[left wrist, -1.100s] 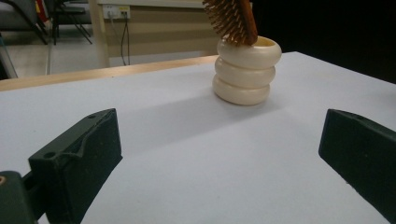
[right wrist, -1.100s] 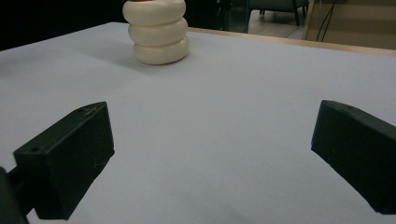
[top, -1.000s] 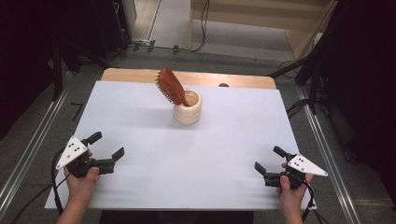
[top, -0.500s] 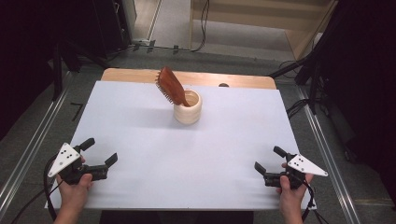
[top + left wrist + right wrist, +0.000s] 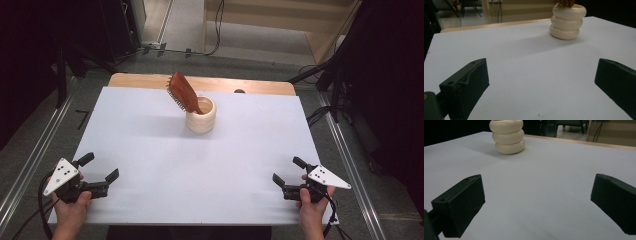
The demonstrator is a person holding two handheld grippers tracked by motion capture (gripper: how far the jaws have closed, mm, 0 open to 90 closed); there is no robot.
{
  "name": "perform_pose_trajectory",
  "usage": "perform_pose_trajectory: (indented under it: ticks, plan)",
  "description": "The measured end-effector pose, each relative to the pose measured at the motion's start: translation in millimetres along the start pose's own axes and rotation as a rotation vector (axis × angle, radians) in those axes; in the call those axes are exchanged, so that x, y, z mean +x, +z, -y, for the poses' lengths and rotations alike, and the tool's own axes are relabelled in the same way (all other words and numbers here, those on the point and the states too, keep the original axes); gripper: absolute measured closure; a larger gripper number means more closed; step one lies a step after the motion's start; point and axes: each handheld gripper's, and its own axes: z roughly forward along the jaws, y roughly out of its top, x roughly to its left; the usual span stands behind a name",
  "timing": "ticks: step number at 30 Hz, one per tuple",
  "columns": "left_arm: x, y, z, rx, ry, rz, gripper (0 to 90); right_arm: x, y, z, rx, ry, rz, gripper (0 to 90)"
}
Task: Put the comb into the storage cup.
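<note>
White table top (image 5: 150,130), wood edge (image 5: 140,80) at back, dark room w/ cables, both claws wide apart

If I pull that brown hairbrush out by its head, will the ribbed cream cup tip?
Probably at risk: the hairbrush leans far left out of the cup, so a sideways pull would lever the rim. The cup looks squat and wide-based, which helps. Lifting along the handle's line seems safer.

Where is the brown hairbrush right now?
In the high view the hairbrush stands tilted, handle down, in the cream ridged cup at the far middle of the white table, well ahead of both grippers.
</note>
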Motion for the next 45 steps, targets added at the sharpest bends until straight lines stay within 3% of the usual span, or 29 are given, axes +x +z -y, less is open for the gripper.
perform_pose_trajectory:
  ticks: [13,26,32,45]
  plan:
    - [10.7,-11.1,4.9,0.02,-0.004,-0.006,0.0,0.1,0.1,0.1,0.0,0.002,0.004,0.0]
    - [24.8,-20.8,9.5,0.019,-0.005,-0.054,0.0,0.0,1.0,0.0,0.002,-0.008,0.003,0.0]
    - [30.5,-23.0,14.3,-0.014,-0.062,-0.043,0.0,0.5,2.2,-0.2,0.009,-0.016,-0.001,0.0]
    - [29.7,-19.0,15.5,0.006,-0.061,-0.028,0.0,0.7,3.9,-0.1,0.012,-0.02,0.003,0.0]
